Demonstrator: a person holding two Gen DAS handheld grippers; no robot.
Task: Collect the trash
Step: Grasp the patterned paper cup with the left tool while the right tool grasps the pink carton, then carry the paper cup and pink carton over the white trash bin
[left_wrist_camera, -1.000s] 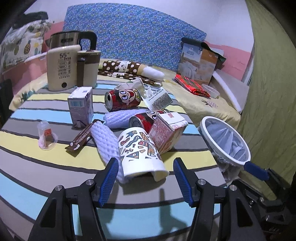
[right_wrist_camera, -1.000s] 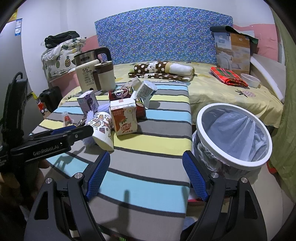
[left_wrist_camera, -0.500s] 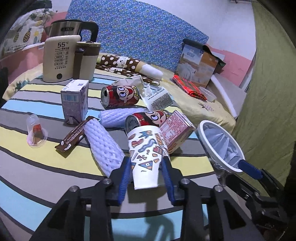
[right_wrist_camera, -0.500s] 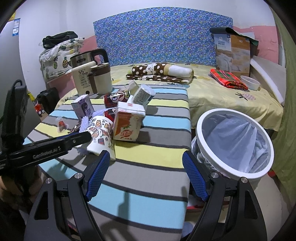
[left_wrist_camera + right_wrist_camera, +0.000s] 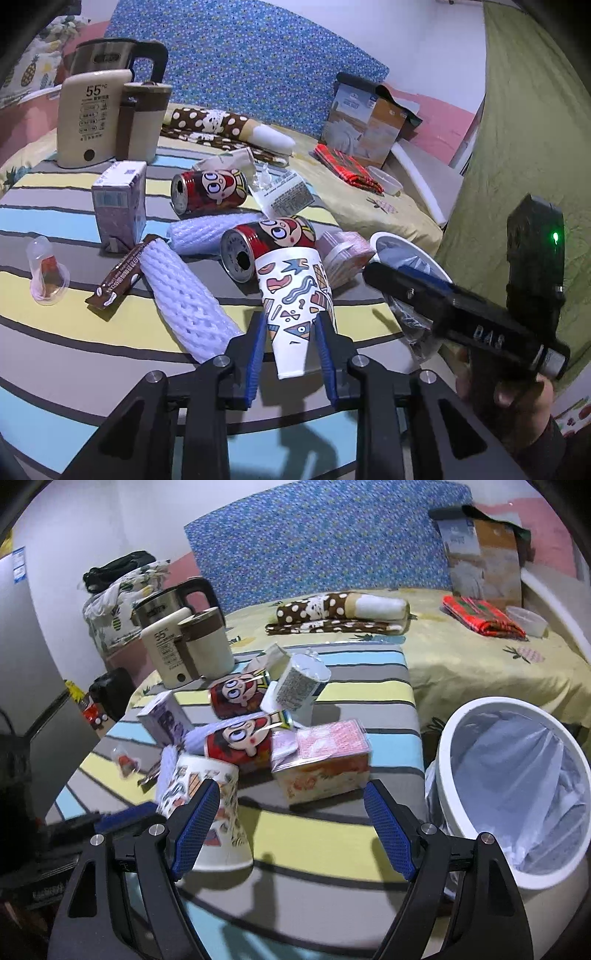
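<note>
Left wrist view: the left gripper [image 5: 290,338] pinched a patterned paper cup [image 5: 293,299] at its narrow base, long axis running away from the camera, mouth toward two red cans [image 5: 258,245] on the striped worktop [image 5: 74,373].

Right wrist view: the right gripper [image 5: 291,823] stood spread, holding nothing. One white bin [image 5: 461,734] held only its liner, beside the worktop.

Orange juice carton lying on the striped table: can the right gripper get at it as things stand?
Probably yes: the orange juice carton lies straight ahead of the open right gripper, nothing between them.
</note>
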